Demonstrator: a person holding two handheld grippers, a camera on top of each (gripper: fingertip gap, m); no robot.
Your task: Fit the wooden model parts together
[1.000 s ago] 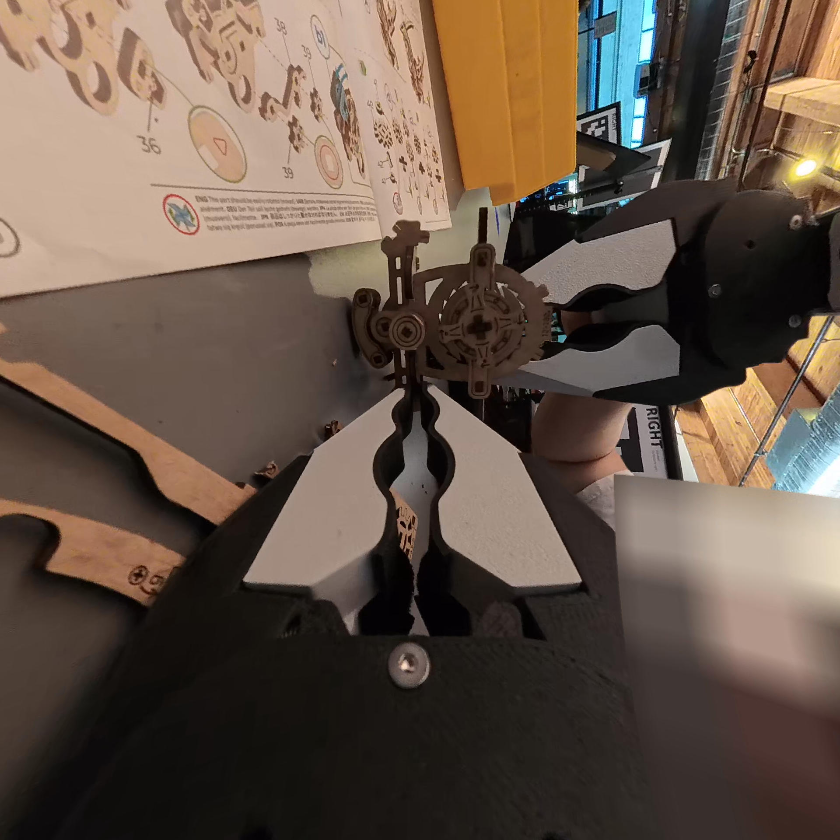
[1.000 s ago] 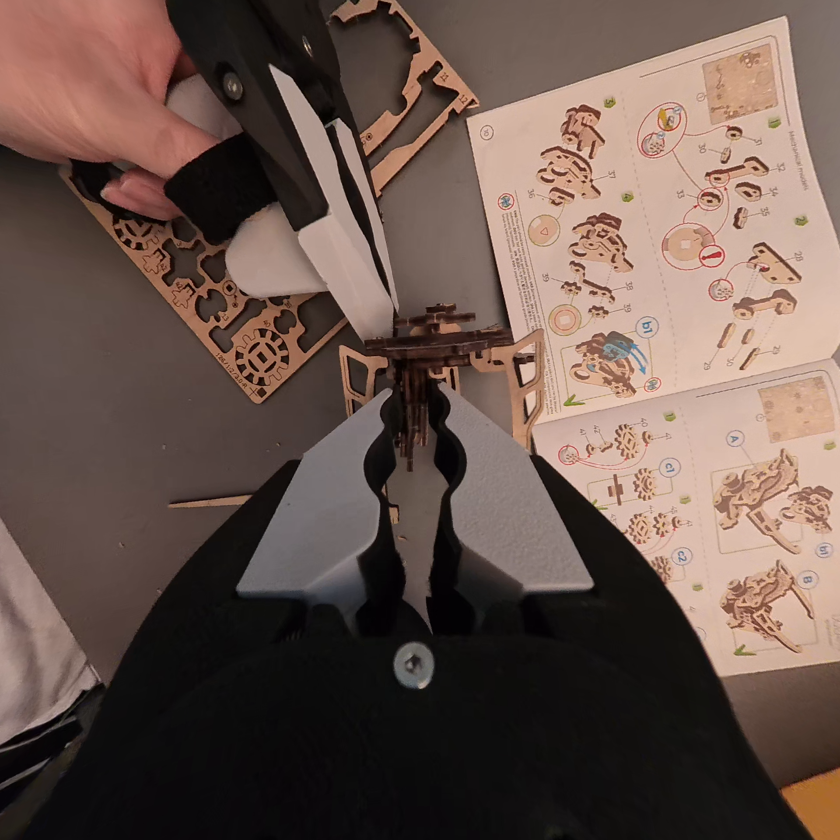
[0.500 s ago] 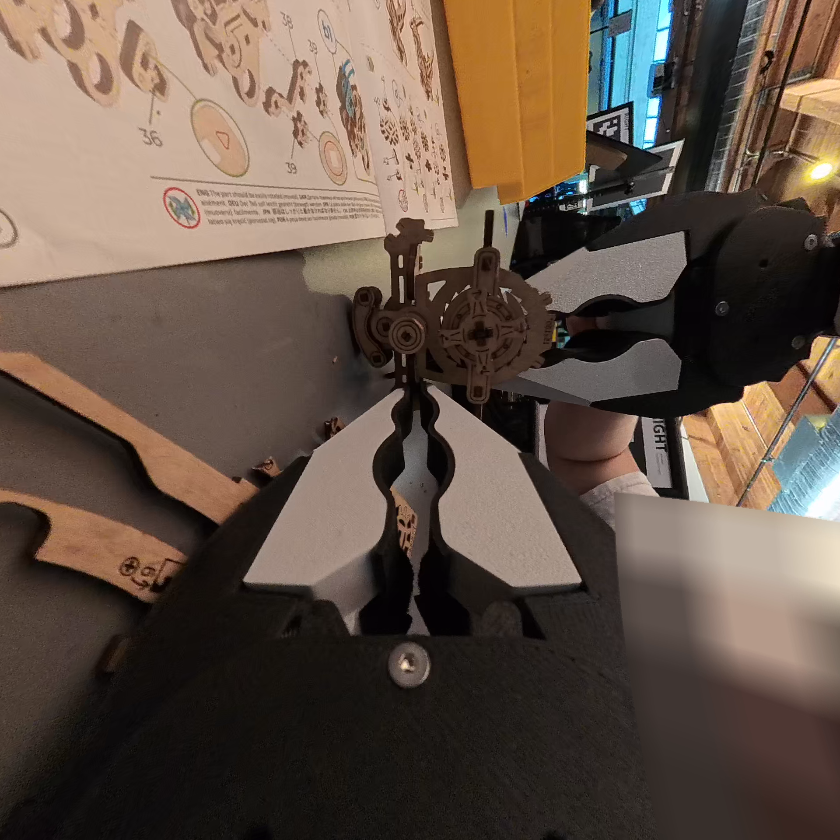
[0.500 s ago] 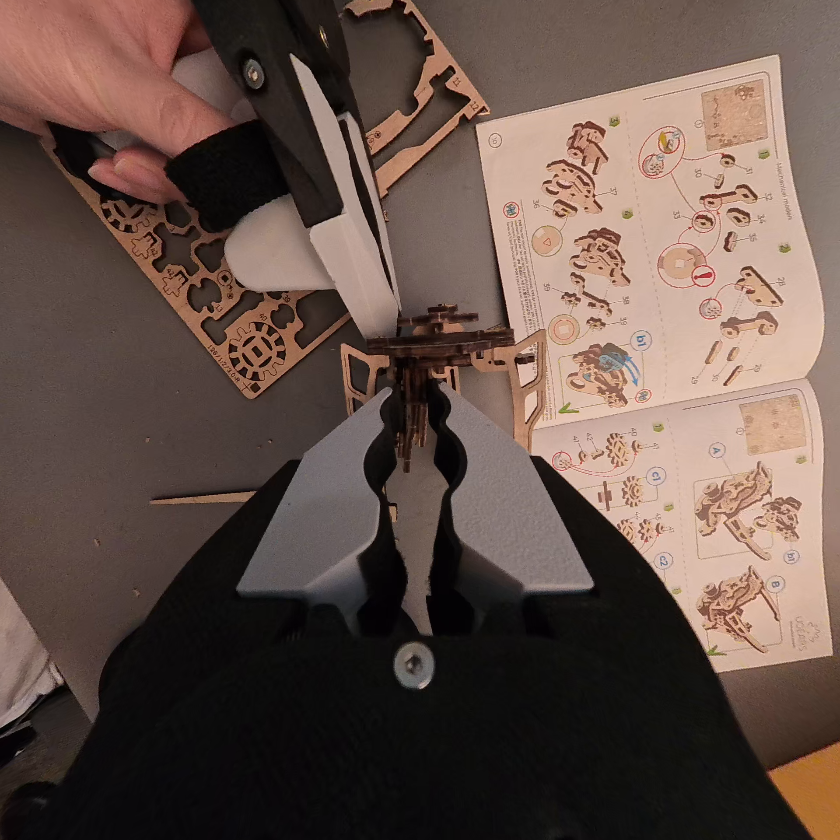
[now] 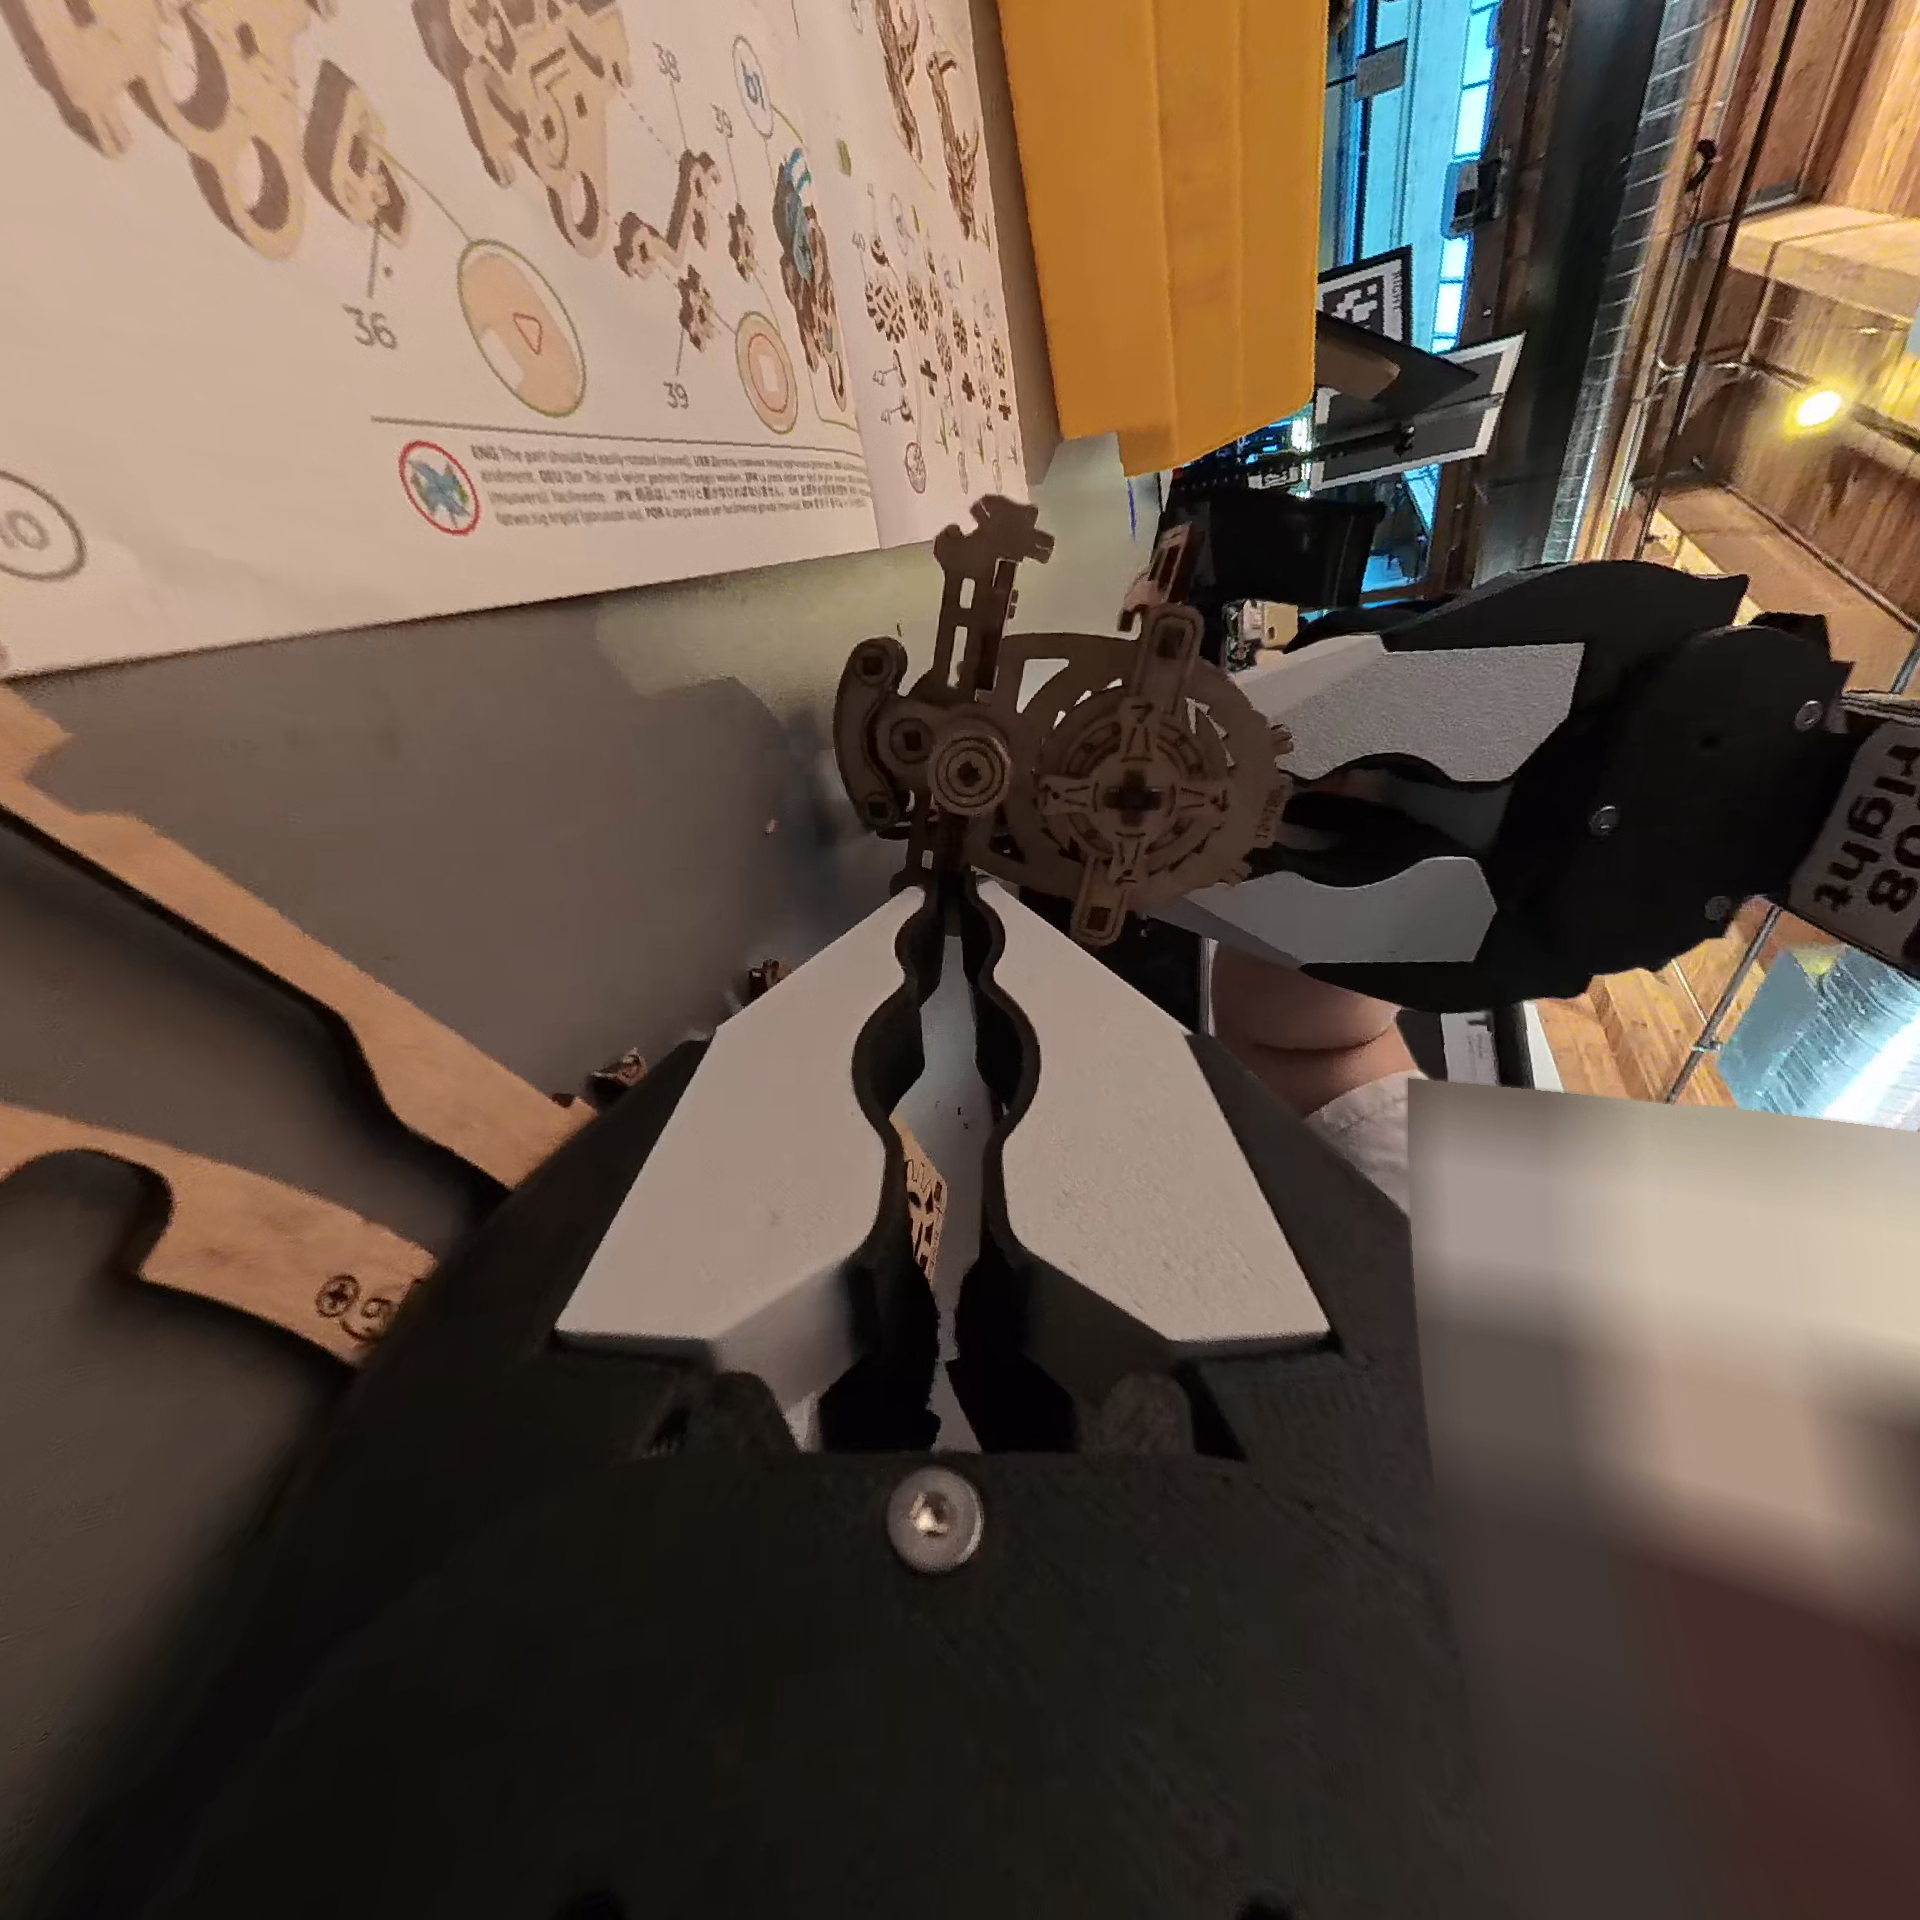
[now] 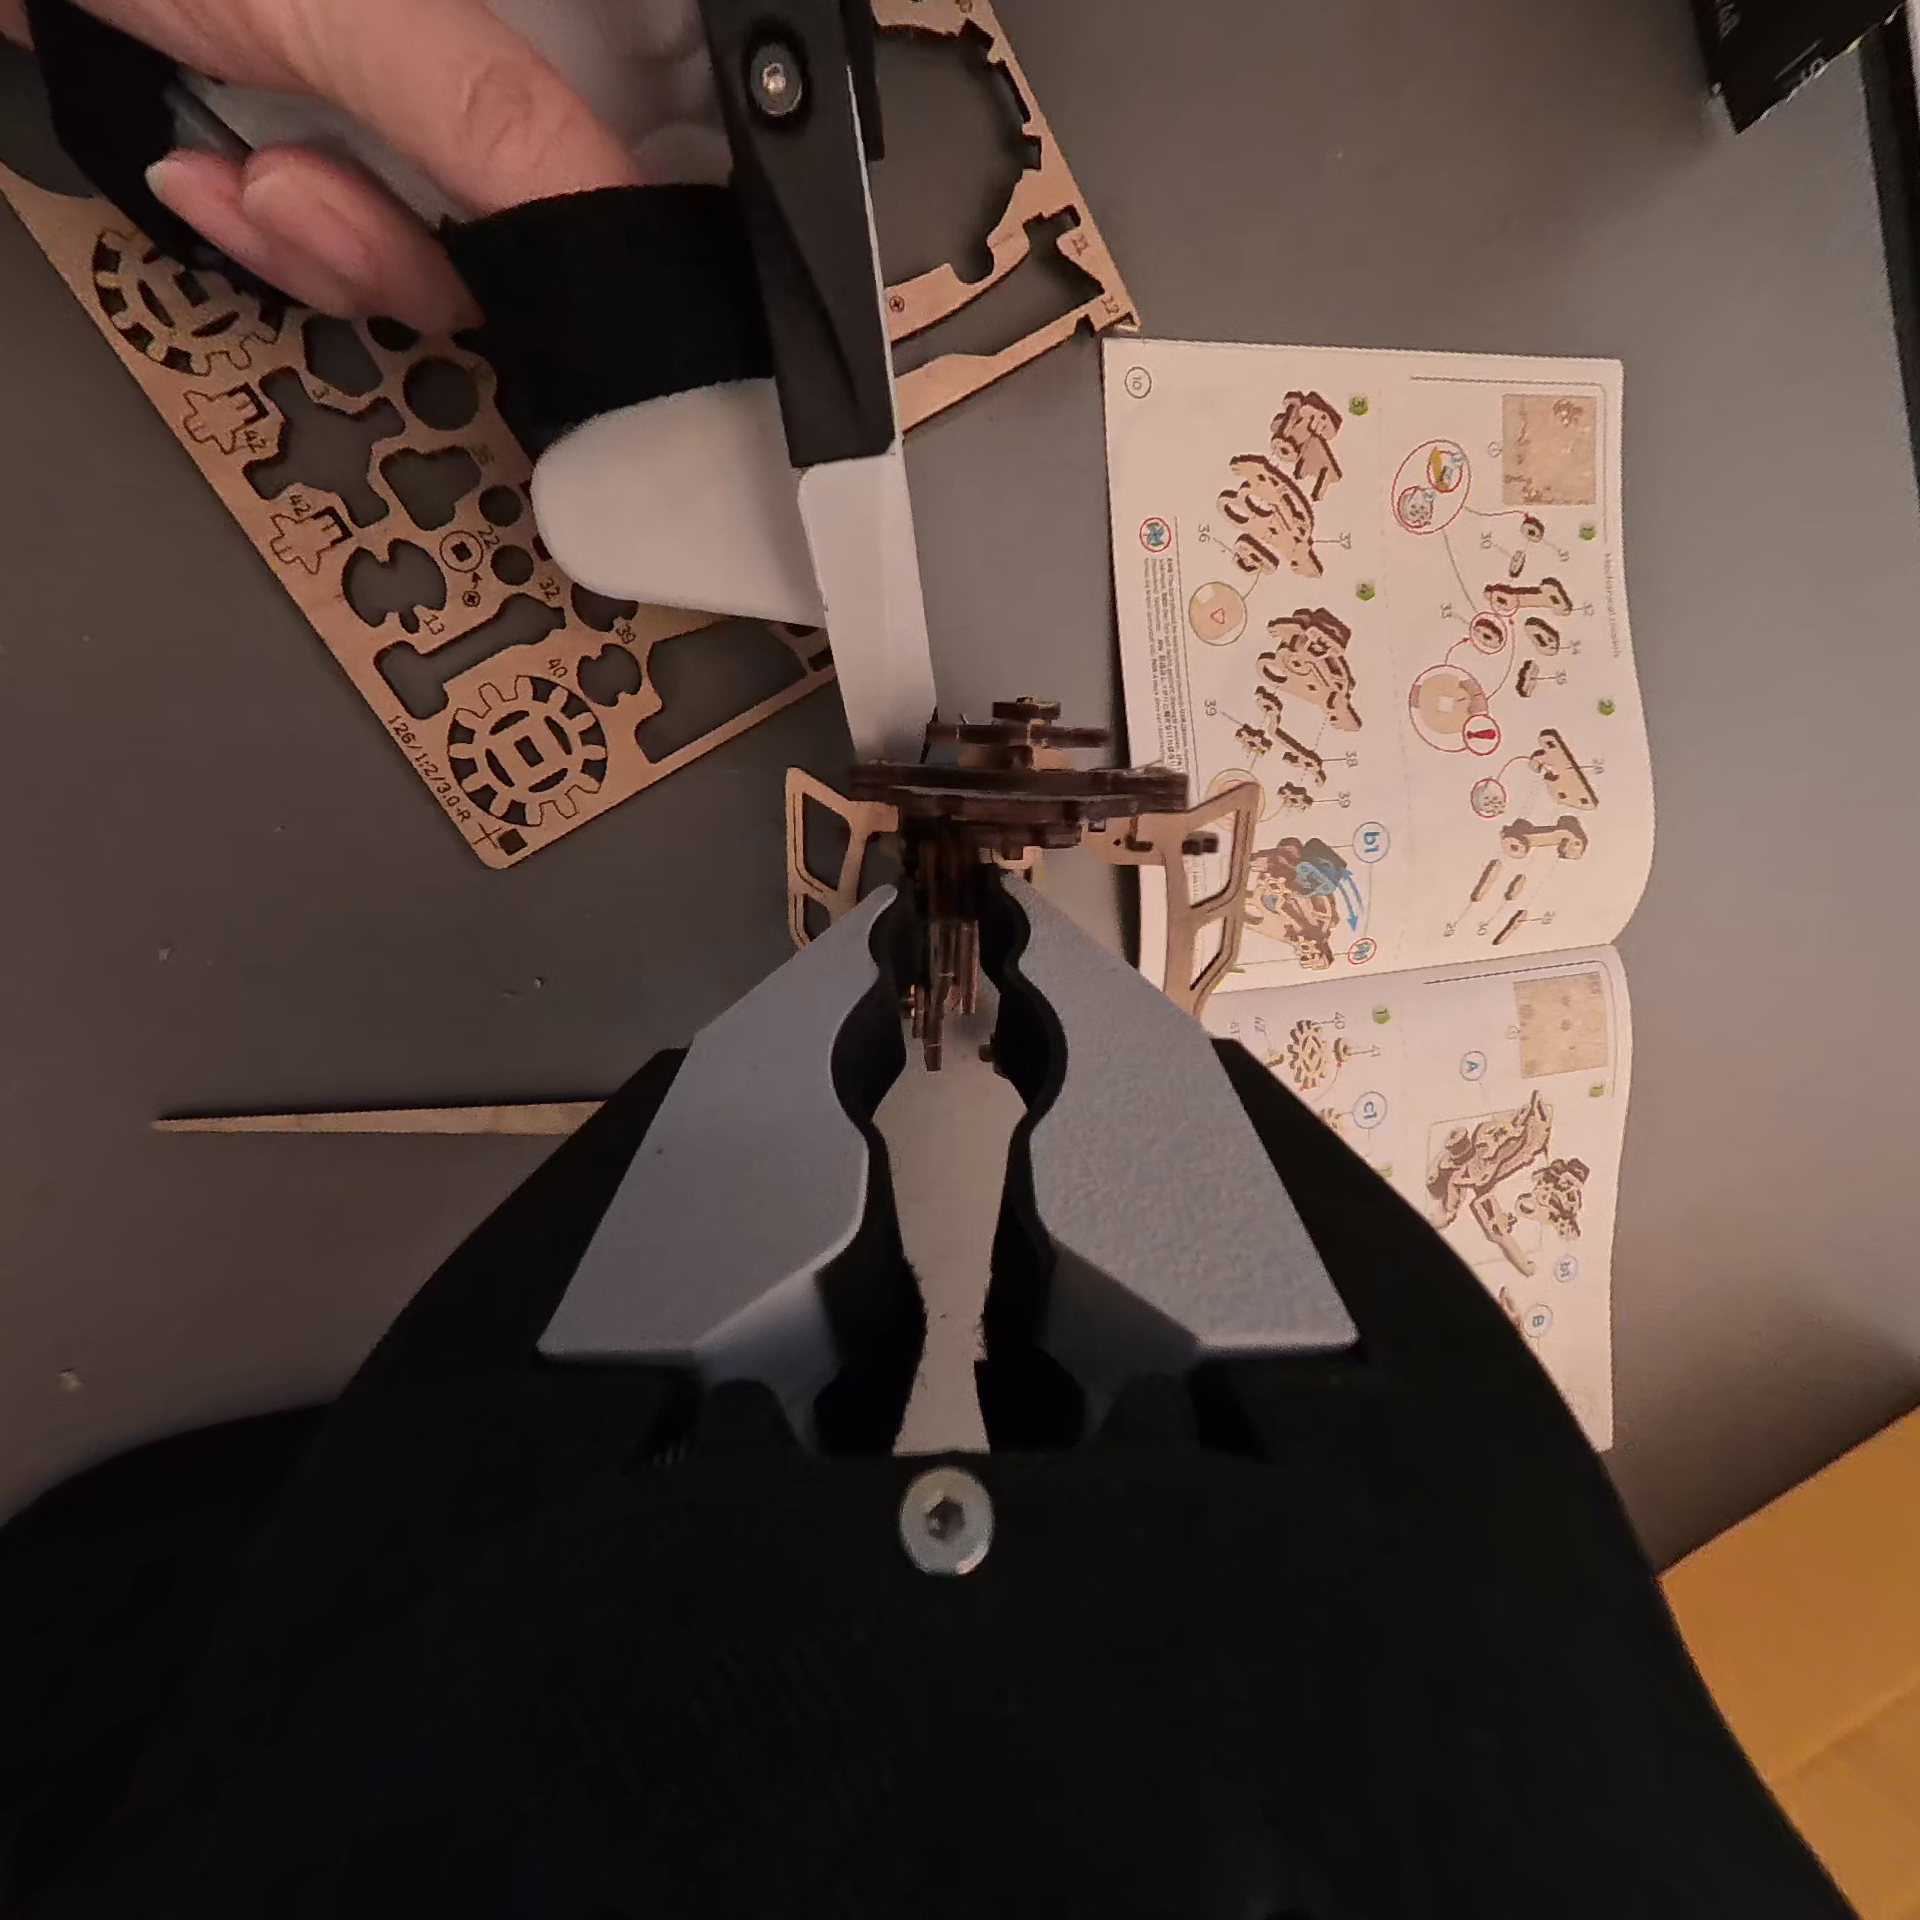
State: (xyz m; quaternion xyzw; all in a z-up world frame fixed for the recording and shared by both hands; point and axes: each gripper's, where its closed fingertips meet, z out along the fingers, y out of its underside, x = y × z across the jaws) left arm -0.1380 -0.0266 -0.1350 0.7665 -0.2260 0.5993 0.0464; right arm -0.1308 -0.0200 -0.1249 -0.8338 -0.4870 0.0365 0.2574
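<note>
A small dark wooden model (image 5: 1132,810) with a gear wheel and a lever is held in the air between both grippers. My left gripper (image 5: 943,906) is shut on a thin upright strip at the model's left side. My right gripper (image 6: 948,914) is shut on the stacked parts under the model (image 6: 1018,774). In the left wrist view the right gripper (image 5: 1231,805) comes in from the right, its fingers above and below the gear. In the right wrist view the left gripper (image 6: 883,717) comes down from above. A pale wooden frame piece (image 6: 1216,883) shows behind the model; I cannot tell whether it is attached.
An open instruction booklet (image 6: 1382,727) lies on the grey table (image 6: 312,987) to the right. Punched-out wooden sheets (image 6: 364,520) lie at the left and the back (image 6: 997,208). A thin wooden stick (image 6: 384,1120) lies at the left. A yellow bin (image 5: 1164,208) stands behind the booklet. A person's hand (image 6: 343,156) holds the left gripper. Only a small space, under 4 cm, lies between the two pairs of fingers.
Both grippers keep their hold on the model. In the right wrist view the left gripper has swung from slanted to nearly upright, and the table has shifted slightly.
</note>
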